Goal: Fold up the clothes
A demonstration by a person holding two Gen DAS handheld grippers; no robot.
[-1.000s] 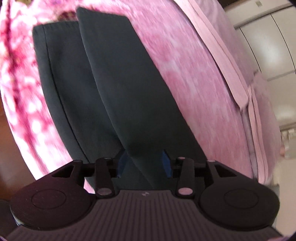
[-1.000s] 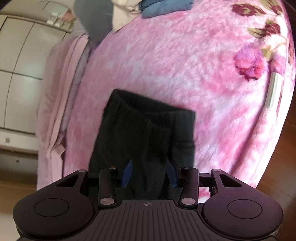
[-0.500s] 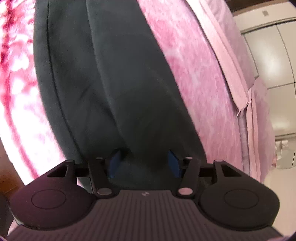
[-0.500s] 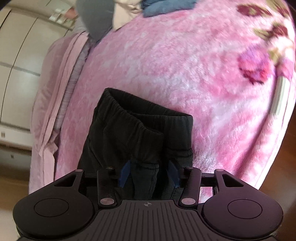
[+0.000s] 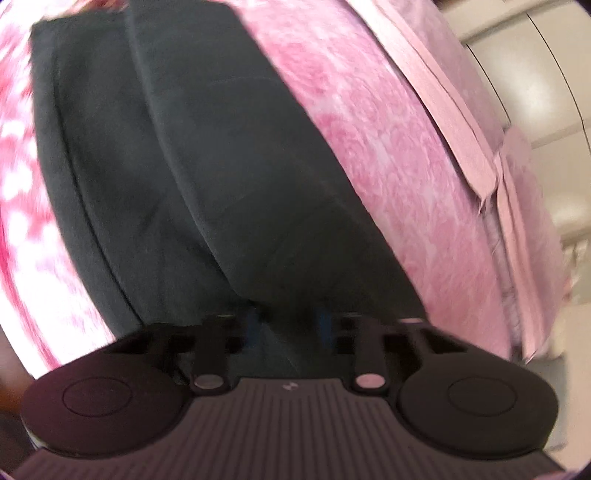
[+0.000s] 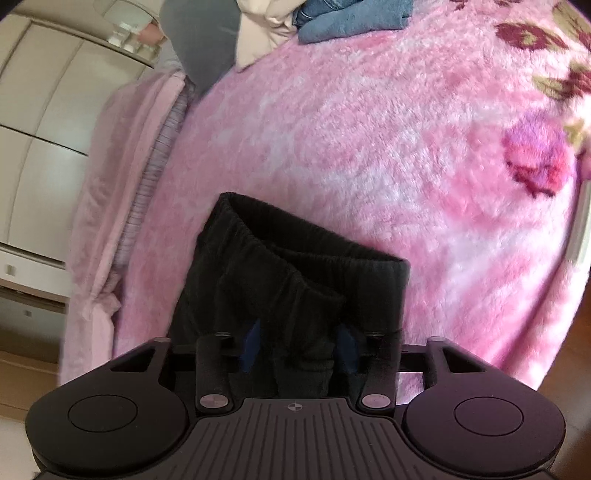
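Note:
Black trousers lie flat on a pink fleece blanket. In the left wrist view the legs run away from me, one laid over the other. My left gripper is closing, and its blue pads pinch a fold of the leg fabric at the near end. The right wrist view shows the elastic waistband, doubled over. My right gripper straddles a bunch of the waist fabric; its jaws are closing, but the blue pads still stand apart from the cloth.
The pink blanket covers a bed with a paler pink sheet along its edge. Folded blue, cream and grey clothes are piled at the far end. White cabinet doors stand beyond the bed. Brown floor shows at the right.
The left gripper dropped closer to the trouser legs and its pads drew together on the fabric. The right gripper edged forward over the waistband; its pads look as wide as before.

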